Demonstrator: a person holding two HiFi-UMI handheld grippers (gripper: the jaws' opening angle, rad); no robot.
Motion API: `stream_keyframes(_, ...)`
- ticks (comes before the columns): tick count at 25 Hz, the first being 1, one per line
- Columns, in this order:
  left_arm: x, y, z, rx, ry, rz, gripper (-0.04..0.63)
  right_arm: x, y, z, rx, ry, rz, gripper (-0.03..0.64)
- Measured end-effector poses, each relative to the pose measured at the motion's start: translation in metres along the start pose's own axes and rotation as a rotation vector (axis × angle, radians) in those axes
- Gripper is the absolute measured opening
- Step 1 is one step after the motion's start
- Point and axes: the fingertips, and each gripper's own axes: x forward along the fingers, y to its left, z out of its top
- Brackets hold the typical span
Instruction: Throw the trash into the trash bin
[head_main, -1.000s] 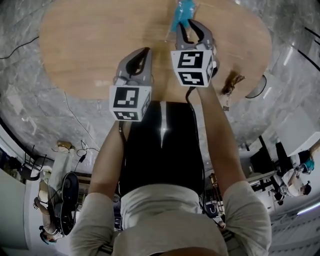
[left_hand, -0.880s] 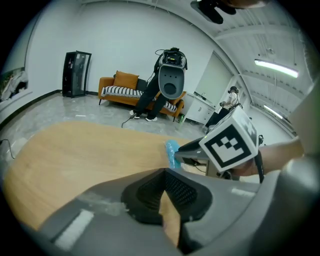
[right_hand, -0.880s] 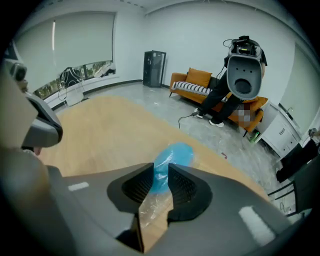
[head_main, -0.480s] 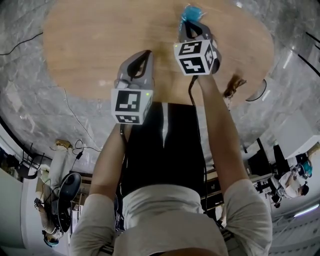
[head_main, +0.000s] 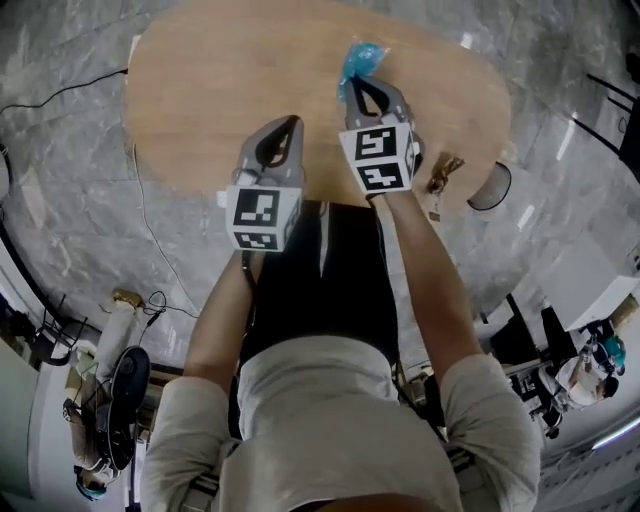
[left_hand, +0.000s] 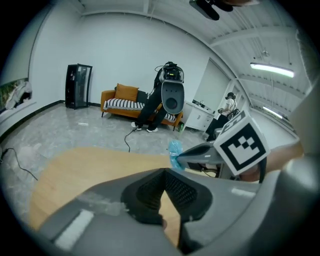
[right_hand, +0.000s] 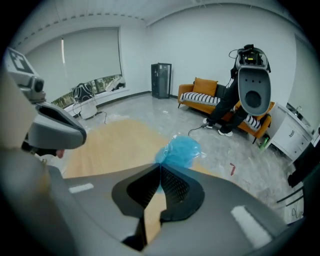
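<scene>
Blue trash (head_main: 360, 57) juts forward beyond the right tool (head_main: 357, 84), whose jaws just closed on it.

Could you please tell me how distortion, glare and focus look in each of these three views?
Head view: fisheye bends the wooden table edge; lamp glare streaks the marble floor. Left gripper view: dark round vignette, ceiling lamp blown out. Right gripper view: same vignette; blue trash fairly crisp.

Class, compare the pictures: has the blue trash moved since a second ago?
Yes. The right gripper, whose jaws have just been closing on it, has lifted the blue trash up off the wooden table.
</scene>
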Motion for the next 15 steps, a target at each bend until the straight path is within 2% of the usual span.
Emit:
stream_keyframes(4,-0.041,-0.01,0.04,-0.022,-0.074,-0.002,0.018,-0.06,0.018,0.045,0.008,-0.075,0.006,0.015)
stream_keyframes(9,-0.093,-0.031,0.095,0.032,-0.156,-0.007,0.018,-0.145,0.04,0.1,0.019,-0.181,0.028,0.015)
stream_keyframes(15,-0.134,-0.061,0.125,0.06,-0.175,-0.026,0.018,-0.221,0.06,0.128,0.01,-0.228,0.003,0.015)
